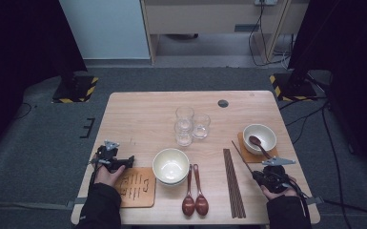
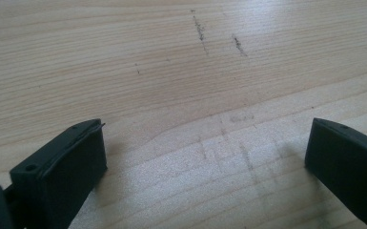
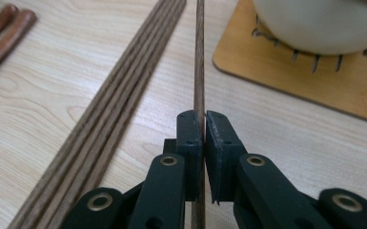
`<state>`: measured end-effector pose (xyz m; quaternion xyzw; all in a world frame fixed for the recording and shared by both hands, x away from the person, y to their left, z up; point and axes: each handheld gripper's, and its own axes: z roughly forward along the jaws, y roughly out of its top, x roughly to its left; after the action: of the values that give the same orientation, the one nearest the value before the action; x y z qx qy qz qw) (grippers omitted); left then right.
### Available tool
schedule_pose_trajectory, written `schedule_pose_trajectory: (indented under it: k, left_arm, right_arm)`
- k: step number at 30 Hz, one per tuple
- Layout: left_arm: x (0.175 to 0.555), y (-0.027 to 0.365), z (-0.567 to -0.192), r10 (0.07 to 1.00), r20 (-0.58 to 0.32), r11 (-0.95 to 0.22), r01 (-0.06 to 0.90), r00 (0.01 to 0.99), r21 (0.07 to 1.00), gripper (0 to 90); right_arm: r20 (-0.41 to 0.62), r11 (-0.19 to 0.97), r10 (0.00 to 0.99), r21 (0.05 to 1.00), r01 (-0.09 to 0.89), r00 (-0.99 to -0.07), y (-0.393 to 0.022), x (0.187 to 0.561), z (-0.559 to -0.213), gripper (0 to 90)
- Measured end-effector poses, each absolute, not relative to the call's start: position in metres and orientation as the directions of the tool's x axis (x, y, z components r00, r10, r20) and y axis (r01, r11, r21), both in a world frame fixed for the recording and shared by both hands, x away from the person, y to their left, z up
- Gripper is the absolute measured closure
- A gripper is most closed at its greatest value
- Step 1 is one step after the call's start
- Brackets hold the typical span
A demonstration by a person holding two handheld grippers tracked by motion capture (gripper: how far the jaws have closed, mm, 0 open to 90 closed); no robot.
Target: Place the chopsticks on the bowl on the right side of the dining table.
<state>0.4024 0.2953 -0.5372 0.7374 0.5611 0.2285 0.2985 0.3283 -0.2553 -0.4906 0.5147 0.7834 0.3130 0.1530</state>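
Right gripper view: right gripper [image 3: 203,119] clamped on a single dark wooden chopstick [image 3: 199,57], just beside the bundle of matching chopsticks [image 3: 119,95]; left gripper [image 2: 205,157] spread open over bare table [image 2: 171,71].

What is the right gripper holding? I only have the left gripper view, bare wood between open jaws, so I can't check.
Observer: The right gripper is shut on a single chopstick.
Operator: Where are the other chopsticks?
Observer: A bundle of chopsticks lies on the table, just left of the held one.
Operator: What's near its far end?
Observer: A bowl with a spoon in it, sitting on a coaster.
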Motion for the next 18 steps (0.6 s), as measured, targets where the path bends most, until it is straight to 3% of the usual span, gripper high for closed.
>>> schedule_pose_trajectory:
  k: [18]
  left_arm:
    - [0.402, 0.295, -0.537, 0.964, 0.002, -0.192, 0.691, 0.266, 0.697, 0.0]
  right_arm:
    - [0.12, 0.214, 0.889, 0.744, 0.633, -0.442, -0.258, 0.323, -0.459, 85.1]
